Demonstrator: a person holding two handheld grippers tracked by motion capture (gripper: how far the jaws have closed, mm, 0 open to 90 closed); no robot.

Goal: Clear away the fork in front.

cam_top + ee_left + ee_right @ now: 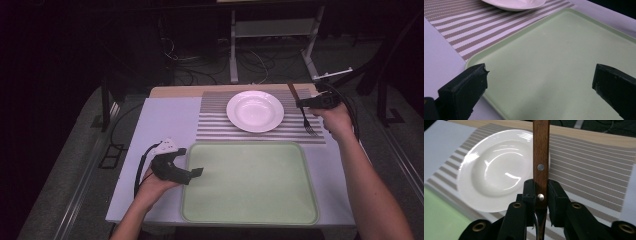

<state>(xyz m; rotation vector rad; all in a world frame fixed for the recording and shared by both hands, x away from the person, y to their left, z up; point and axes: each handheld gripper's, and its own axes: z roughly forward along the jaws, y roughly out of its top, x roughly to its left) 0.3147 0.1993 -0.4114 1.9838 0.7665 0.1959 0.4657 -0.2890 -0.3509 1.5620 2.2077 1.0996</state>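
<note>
high view: our right tongs (306,103) are clamped on the fork (304,112) at the right end of the striped mat (215,125), just right of the white plate (255,111), prongs hanging toward us. best bet is keeping it level and lowering it slowly beside the plate. left tongs (196,172) sit at the green tray (250,215) near-left edge.

left gripper view: left tongs spread apart over the tray's corner, nothing between them, which the high view can't settle.

right gripper view: the pads (556,197) pinch the fork's wooden handle (541,157) at a rivet, so watch for it pivoting.
</note>
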